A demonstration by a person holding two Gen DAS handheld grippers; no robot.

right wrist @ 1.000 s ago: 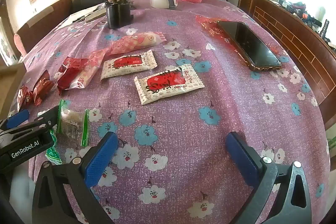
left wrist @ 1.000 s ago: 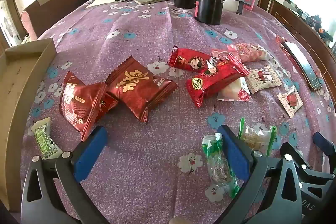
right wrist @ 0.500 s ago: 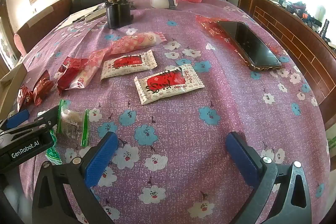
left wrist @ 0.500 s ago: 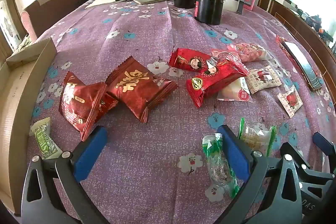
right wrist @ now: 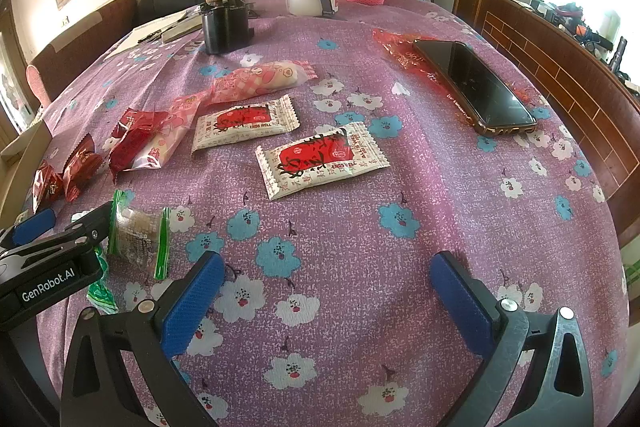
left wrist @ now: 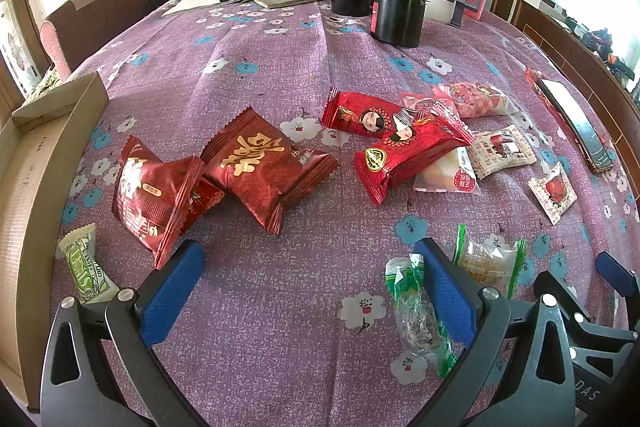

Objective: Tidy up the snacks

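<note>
My left gripper (left wrist: pixel 304 283) gapes empty; two dark red packets (left wrist: pixel 224 175) lie near at twelve o'clock. My right gripper (right wrist: pixel 326 291) is likewise spread, a white-and-red packet (right wrist: pixel 320 159) lying at twelve o'clock.

Snacks (left wrist: pixel 264 167) lie mid-table (left wrist: pixel 280 59); a box (left wrist: pixel 24 187) sits at its left edge, a phone (right wrist: pixel 476 87) at the right, jars (left wrist: pixel 396 15) behind
</note>
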